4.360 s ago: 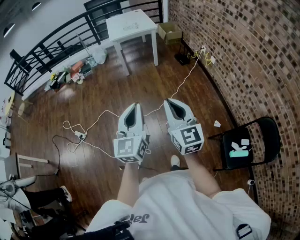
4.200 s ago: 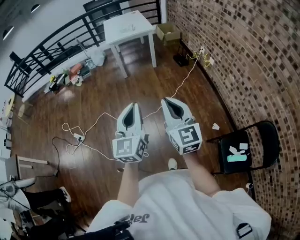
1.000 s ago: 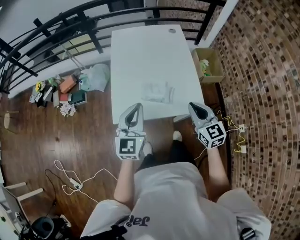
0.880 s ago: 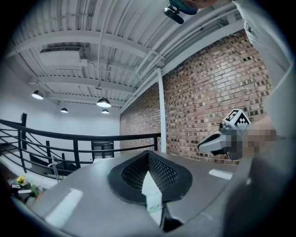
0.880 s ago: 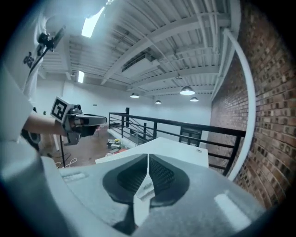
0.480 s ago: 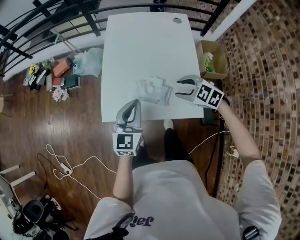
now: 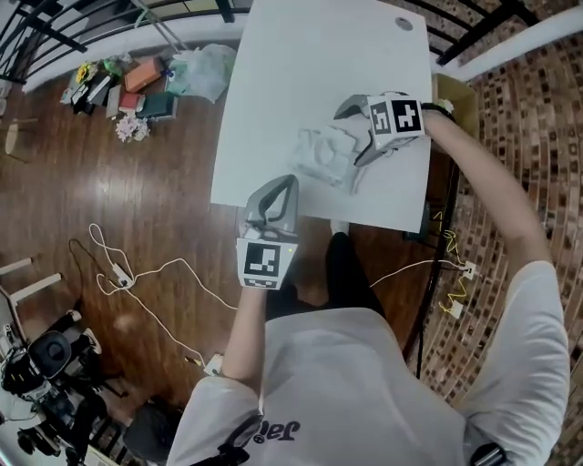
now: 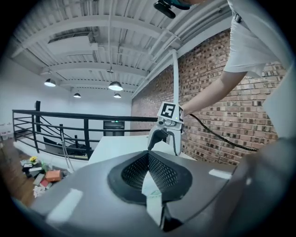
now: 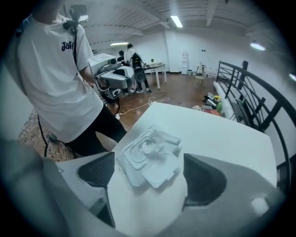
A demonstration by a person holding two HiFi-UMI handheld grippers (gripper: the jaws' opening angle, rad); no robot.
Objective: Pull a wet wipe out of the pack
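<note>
The wet wipe pack [image 7: 326,157] is a pale, crumpled packet lying flat near the front edge of the white table [image 7: 301,64]. In the right gripper view the pack [image 9: 149,155] shows a lifted flap on top. My right gripper [image 7: 353,133] hovers over the pack's right side, tilted down at it. Its jaws are opening and stand wide, with the pack below and between the pads [image 9: 98,169], untouched. My left gripper [image 7: 271,202] is shut and empty at the table's front edge, just short of the pack. From the left gripper view I see the right gripper [image 8: 167,135] ahead.
A small round mark [image 7: 404,24] sits at the table's far right corner. Bags and clutter [image 7: 146,82] lie on the wooden floor to the left, and a white cable [image 7: 137,273] snakes nearer me. A brick wall [image 7: 528,118] runs along the right. People stand at desks [image 9: 132,58] far behind.
The table has come close. My right gripper swung out over the pack, turned downward and opened from shut. My left gripper sank toward the table's front edge, still shut.
</note>
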